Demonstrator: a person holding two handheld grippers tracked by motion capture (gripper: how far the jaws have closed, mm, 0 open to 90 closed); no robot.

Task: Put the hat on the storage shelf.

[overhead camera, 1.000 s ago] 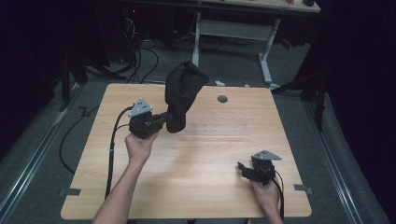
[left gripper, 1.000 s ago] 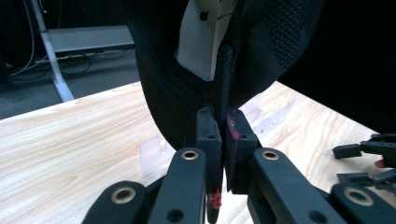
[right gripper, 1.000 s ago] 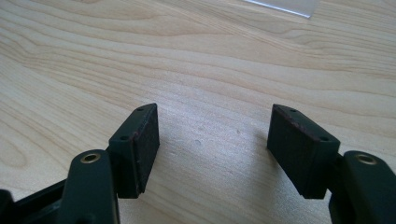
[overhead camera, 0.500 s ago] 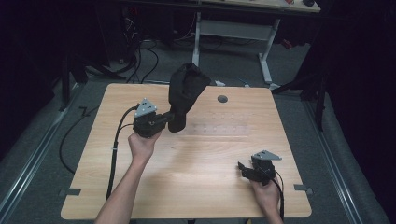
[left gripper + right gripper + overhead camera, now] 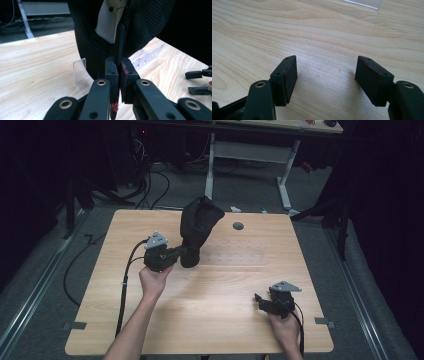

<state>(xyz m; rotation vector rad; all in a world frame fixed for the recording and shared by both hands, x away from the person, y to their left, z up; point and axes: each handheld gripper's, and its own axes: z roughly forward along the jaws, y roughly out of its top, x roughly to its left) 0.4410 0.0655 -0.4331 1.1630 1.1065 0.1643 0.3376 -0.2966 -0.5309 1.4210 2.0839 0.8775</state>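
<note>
Standing upright, black bag (image 5: 199,232) edge clenched between left gripper (image 5: 117,75) jaws; right gripper (image 5: 325,78) jaws released.

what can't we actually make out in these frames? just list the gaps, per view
- High view: black fabric item held by the left gripper is too dark to identify; folds hide its shape.
- Left gripper view: white label inside the fabric is cut off by the top edge, print unreadable.
- High view: small round dark spot on the table is too small to identify.
- High view: right gripper jaws too small; right gripper view shows them open.
</note>
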